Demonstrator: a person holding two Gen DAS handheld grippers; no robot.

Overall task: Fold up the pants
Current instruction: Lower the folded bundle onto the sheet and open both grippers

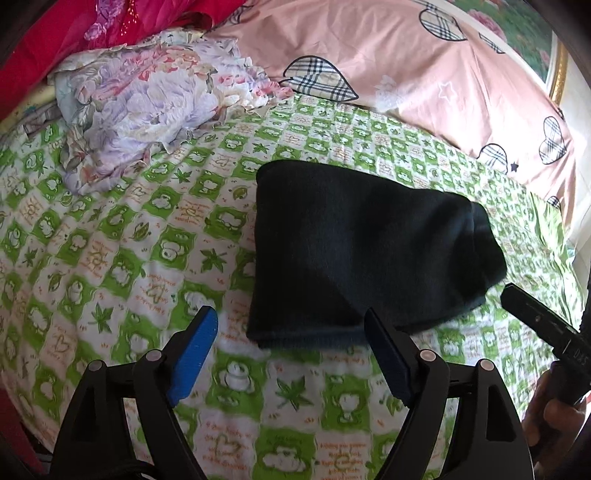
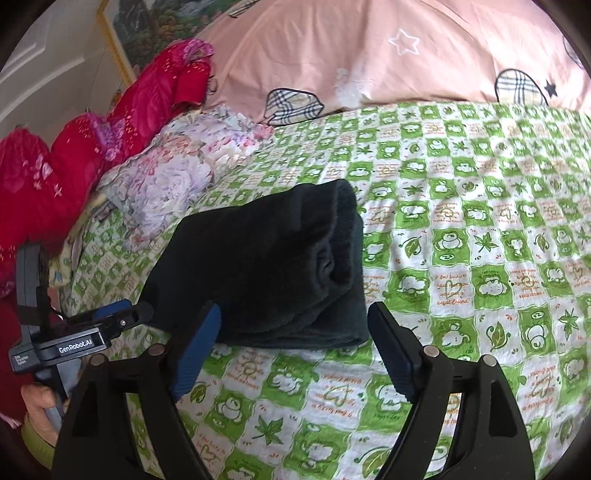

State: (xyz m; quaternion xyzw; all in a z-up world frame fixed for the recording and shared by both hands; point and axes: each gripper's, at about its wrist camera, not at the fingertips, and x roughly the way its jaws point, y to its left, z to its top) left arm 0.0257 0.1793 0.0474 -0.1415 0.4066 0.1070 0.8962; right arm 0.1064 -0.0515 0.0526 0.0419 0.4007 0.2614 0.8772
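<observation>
The dark pants (image 1: 362,254) lie folded into a compact rectangle on the green-and-white bed sheet (image 1: 129,258). They also show in the right wrist view (image 2: 266,266), with the thick folded edge on the right. My left gripper (image 1: 291,325) is open and empty, just short of the pants' near edge. My right gripper (image 2: 295,321) is open and empty, also just short of the near edge. The right gripper's tip shows in the left wrist view (image 1: 532,314), and the left gripper shows in the right wrist view (image 2: 110,321).
A crumpled floral cloth (image 1: 147,110) lies at the back left of the bed. A pink quilt with plaid hearts (image 1: 406,66) runs along the back. Red bedding (image 2: 74,155) is piled at the far left. A framed picture (image 1: 524,33) hangs behind.
</observation>
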